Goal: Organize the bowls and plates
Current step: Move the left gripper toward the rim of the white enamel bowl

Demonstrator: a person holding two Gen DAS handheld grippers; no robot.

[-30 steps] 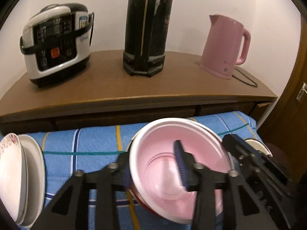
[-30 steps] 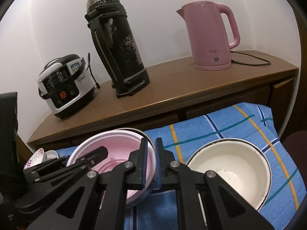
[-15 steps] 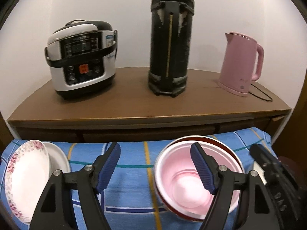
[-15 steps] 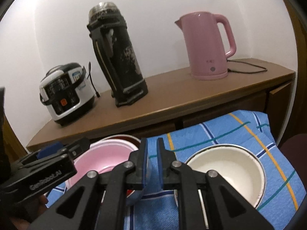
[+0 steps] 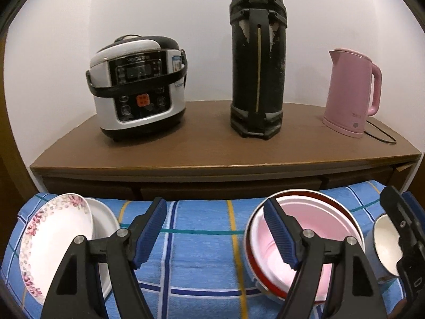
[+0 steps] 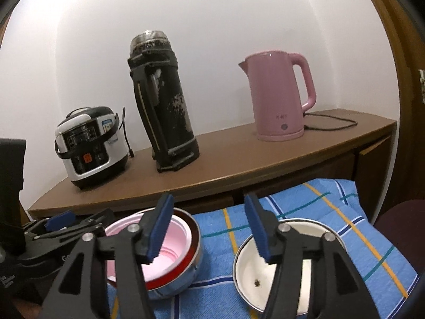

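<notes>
A pink bowl point(image 5: 313, 228) sits nested inside a red-rimmed bowl point(image 5: 353, 223) on the blue checked cloth point(image 5: 202, 228); the pair also shows in the right wrist view point(image 6: 175, 239). A white enamel bowl point(image 6: 287, 273) stands to their right, also seen in the left wrist view point(image 5: 385, 247). A floral plate point(image 5: 53, 242) leans on a white plate point(image 5: 103, 218) at the left. My left gripper point(image 5: 215, 234) is open and empty above the cloth. My right gripper point(image 6: 209, 228) is open and empty between the two bowls.
A brown wooden cabinet point(image 5: 212, 146) stands behind the cloth with a rice cooker point(image 5: 138, 85), a tall black flask point(image 5: 257, 61) and a pink kettle point(image 5: 350, 93) with its cord. A dark round seat point(image 6: 403, 218) is at the right.
My left gripper let go of the pink bowl, opened and drew back. My right gripper opened from shut. The pink bowl now rests in the red-rimmed bowl.
</notes>
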